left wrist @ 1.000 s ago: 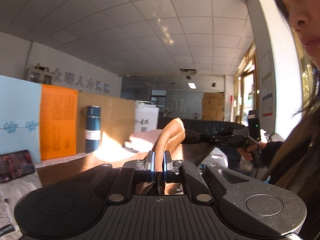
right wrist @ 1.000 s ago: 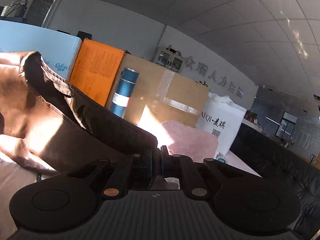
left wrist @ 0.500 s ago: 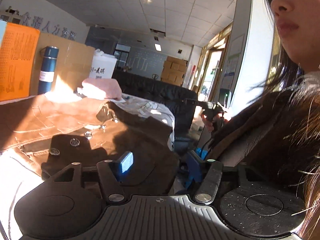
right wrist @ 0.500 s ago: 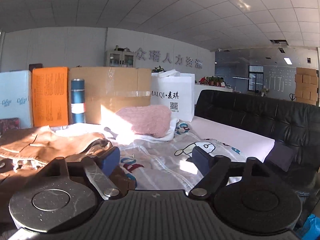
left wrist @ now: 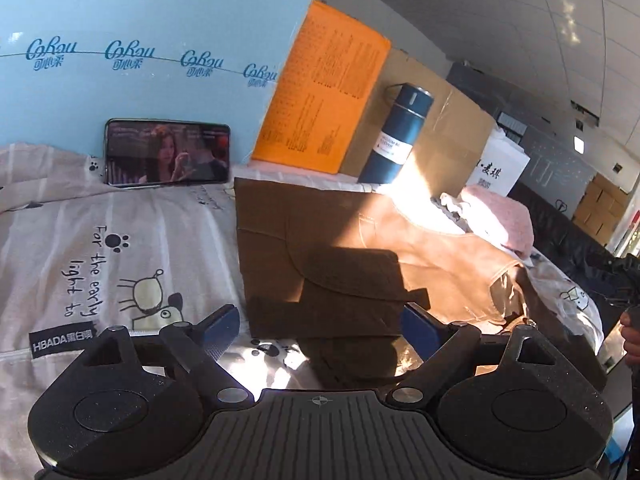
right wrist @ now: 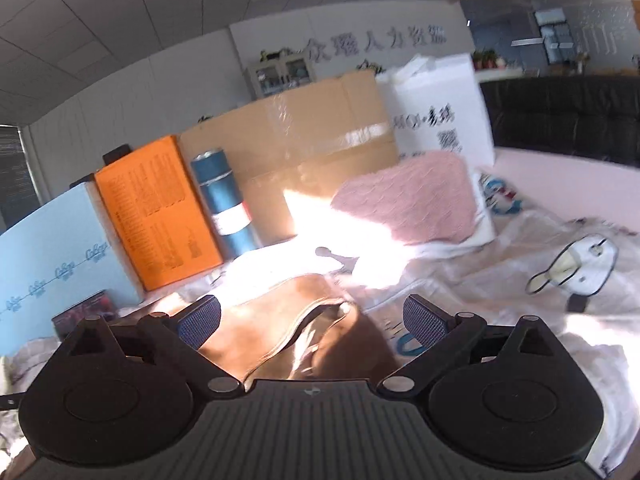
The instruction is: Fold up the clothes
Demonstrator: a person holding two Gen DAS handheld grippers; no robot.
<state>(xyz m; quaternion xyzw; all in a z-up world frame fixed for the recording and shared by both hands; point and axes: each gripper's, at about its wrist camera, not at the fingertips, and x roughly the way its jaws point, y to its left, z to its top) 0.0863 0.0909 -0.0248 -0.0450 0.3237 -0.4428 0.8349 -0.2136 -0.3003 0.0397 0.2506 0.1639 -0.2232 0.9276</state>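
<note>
A brown leather-like jacket [left wrist: 360, 248] lies spread on the printed bedsheet [left wrist: 100, 240], its straight hem toward the left. My left gripper [left wrist: 320, 328] hovers over its near edge, jaws still opening, pads clear of the cloth. In the right wrist view the same jacket [right wrist: 272, 324] lies below and between the fingers of my right gripper [right wrist: 312, 320], whose jaws are also opening and hold nothing. The right wrist picture is blurred by motion.
A phone [left wrist: 166, 152] leans on a light blue box [left wrist: 120, 60]. An orange box [left wrist: 324, 96], a blue flask [left wrist: 396, 132], a cardboard box [right wrist: 304, 140], a white bag [right wrist: 436, 116] and a pink towel [right wrist: 404, 204] line the back. A black sofa [right wrist: 568, 116] stands right.
Both grippers were shut on the jacket and held it up; they have let go and stand wide. The jacket now lies flat on the sheet, and both cameras have swung down toward it.
</note>
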